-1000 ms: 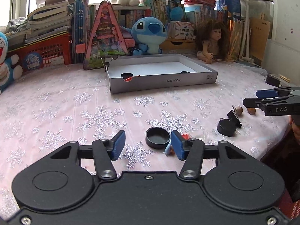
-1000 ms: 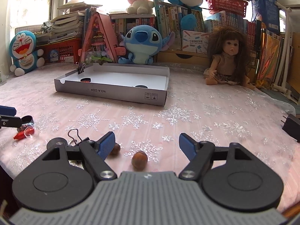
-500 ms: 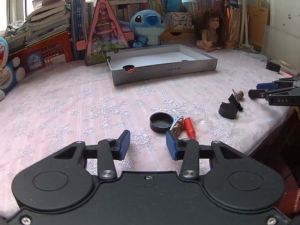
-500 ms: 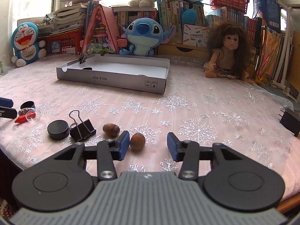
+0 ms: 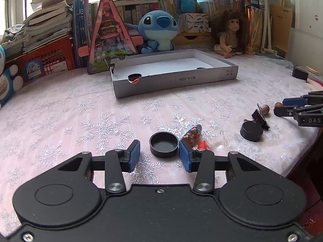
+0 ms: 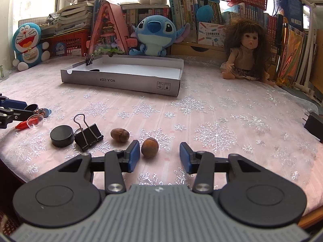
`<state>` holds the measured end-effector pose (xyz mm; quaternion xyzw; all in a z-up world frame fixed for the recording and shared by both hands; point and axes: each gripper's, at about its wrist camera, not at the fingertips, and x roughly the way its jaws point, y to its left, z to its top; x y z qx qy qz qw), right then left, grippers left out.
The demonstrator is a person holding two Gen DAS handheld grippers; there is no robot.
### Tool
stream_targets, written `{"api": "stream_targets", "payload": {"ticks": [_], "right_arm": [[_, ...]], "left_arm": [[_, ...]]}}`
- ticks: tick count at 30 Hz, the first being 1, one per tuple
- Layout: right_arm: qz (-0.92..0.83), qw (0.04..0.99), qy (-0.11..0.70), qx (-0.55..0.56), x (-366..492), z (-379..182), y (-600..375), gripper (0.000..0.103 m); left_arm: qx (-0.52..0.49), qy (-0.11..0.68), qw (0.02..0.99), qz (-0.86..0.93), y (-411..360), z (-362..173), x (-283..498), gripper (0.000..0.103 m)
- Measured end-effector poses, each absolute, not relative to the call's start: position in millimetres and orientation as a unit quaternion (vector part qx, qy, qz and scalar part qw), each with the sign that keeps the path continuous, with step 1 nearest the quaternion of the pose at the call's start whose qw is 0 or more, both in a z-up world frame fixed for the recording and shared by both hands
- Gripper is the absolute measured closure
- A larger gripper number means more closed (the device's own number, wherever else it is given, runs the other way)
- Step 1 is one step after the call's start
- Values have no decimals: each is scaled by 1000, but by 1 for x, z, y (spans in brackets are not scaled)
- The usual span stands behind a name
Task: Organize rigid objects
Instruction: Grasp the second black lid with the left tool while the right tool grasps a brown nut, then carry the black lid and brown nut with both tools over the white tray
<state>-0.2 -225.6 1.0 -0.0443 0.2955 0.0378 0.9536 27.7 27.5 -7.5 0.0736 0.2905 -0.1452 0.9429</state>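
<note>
Right now both my grippers hang low over the snowflake tablecloth (image 6: pixel 212 104), neither holding anything. My right gripper (image 6: pixel 159 157) has just been closing: its jaws stand partly spread with a round brown nut (image 6: pixel 149 147) just ahead of them, close by the left pad and not touched by either. A second nut (image 6: pixel 120 134) lies near it, then a black binder clip (image 6: pixel 87 136) and a black round lid (image 6: pixel 61 135).

My left gripper (image 5: pixel 159 156) has also narrowed, jaws part open and bare, with a shallow black cap (image 5: pixel 164 144) just beyond the tips. Crowded against the cap's right side: a small blue piece with brown figures on it (image 5: pixel 191 134), a red pointed bit (image 5: pixel 201 145) and a clear little dish (image 5: pixel 219 141).

Target, I judge, is the grey cardboard tray (image 5: pixel 175 82) well back on the cloth; another clip (image 6: pixel 89 60) sits on its rim.

Risks:
- Nut sits off-centre. Closing as is, the left pad meets it first and it rolls or squirts away.
- Round, hard, smooth shell: a shallow pinch could pop it out on lifting.
- Cap looks about as wide as my left gap. The tips may land on its rim and shove it into the blue piece.
- Right pad sits close to that clutter and may snag it.
- Cloth could bunch under low tips.
</note>
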Motion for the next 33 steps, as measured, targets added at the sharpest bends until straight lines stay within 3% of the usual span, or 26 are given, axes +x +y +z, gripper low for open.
{"api": "stream_targets", "payload": {"ticks": [1,10,15,20,22,33], "right_arm": [[36,953,296,-46,1,1,-225,42],[24,956,289,-52,3,-1,-226,42],[17,957,286,-51,-1,-1,-228,42],[34,957,285,-49,-2,-1,-225,76],[37,957,285,-48,-2,0,-224,80],[38,956,288,-40,5,2,-224,81]], "left_arm": [[72,291,943,-142,28,-8,29,62],[55,299,944,-128,33,-9,36,62],[49,298,946,-119,36,-9,37,73],[46,297,947,-113,38,-8,38,73],[46,296,947,-114,38,-8,38,73],[35,298,948,-104,41,-4,43,73]]}}
